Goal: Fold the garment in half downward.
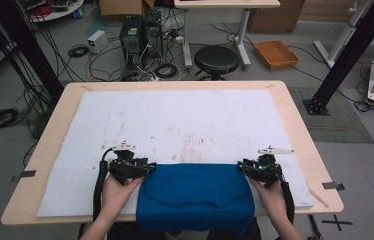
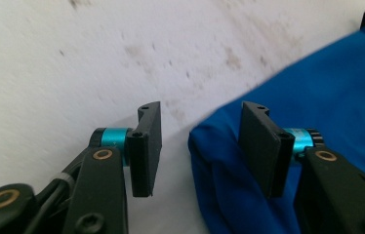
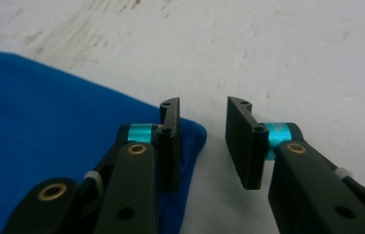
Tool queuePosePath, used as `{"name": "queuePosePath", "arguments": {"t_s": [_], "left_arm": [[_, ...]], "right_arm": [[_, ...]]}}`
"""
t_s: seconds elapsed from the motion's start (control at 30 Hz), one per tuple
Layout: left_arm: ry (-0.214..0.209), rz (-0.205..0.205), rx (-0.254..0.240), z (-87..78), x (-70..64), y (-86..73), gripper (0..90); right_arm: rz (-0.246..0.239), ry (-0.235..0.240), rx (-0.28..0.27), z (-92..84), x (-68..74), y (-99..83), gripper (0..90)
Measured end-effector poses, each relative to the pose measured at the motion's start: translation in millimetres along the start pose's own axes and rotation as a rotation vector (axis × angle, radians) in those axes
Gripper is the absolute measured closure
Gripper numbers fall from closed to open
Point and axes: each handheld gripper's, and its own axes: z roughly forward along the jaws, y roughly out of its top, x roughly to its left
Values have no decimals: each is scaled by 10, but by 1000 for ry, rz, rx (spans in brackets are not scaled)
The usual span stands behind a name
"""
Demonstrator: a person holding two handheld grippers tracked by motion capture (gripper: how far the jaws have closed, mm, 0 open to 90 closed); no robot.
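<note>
High view first: the blue cloth (image 1: 195, 197) lies folded at the near edge of the tabletop (image 1: 295, 115), on the white padded sheet (image 1: 175, 120), with its front part hanging over that edge. It looks like soft, fleecy fabric, roughly rectangular, with a wavy folded flap across the middle. The left gripper (image 1: 145, 167) sits right at the cloth's far left corner and the right gripper (image 1: 244, 167) at its far right corner, each in a hand (image 1: 117, 192) coming in from the bottom.

Left gripper view: the jaws are spread fairly wide and grasp nothing. One flat black pad hangs over the bare white sheet, the other over the cloth (image 2: 317, 112), whose rounded corner sits in the gap between them, no pad pressing it. The sheet here is matte, with brownish smudges.

Right gripper view: same deal, jaws parted and let go. The cloth (image 3: 49, 122) corner pokes out just past the left pad, which stands over the fabric; I can't tell if it brushes it. The other pad is over plain white sheet (image 3: 293, 58), well off the cloth.
</note>
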Motion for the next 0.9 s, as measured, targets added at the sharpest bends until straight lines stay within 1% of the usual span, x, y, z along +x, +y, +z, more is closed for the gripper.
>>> {"name": "queuePosePath", "arguments": {"t_s": [0.03,0.07,0.1,0.13,0.17,0.27,0.3,0.33,0.37,0.43,0.5,0.57,0.6,0.73,0.8,0.83,0.87,0.9], "left_arm": [[-12,3,4,-2,-5,-12,578],[-12,3,4,-2,-5,-12,630],[-16,14,2,-6,-16,-42,690],[-31,15,12,-9,-15,-47,732],[-39,17,12,-9,-16,-55,769],[-44,31,-4,-27,-30,-75,818],[-44,41,-8,-34,-23,-73,831],[-49,35,-18,-38,-17,-65,839],[-61,36,-33,-41,-1,-55,844],[-62,37,-39,-37,34,-16,848],[-61,37,-64,-29,76,45,849],[-43,50,-73,-14,132,137,849],[-40,45,-78,-1,166,190,850],[-28,30,-104,71,314,417,849],[-5,34,-114,115,362,518,849],[10,44,-108,137,386,569,848],[26,47,-112,166,399,612,848],[38,60,-102,200,426,667,848]], "right_arm": [[-5,12,5,-5,-1,4,764],[-5,12,5,-5,-1,4,764],[-46,14,8,-13,35,7,826],[-46,13,11,-16,45,6,831],[-54,10,11,-21,52,5,836],[-72,14,-4,-42,49,-5,845],[-75,11,-13,-48,41,-8,846],[-73,17,-19,-53,33,-2,846],[-80,21,-32,-54,25,10,846],[-84,22,-39,-51,14,55,847],[-101,21,-50,-22,-6,124,848],[-106,24,-56,30,-42,219,847],[-99,25,-61,56,-61,270,848],[-108,5,-60,185,-163,512,847],[-108,2,-61,246,-219,633,847],[-107,1,-63,280,-249,689,847],[-97,1,-51,317,-279,746,847],[-101,-2,-48,359,-309,801,847]]}}
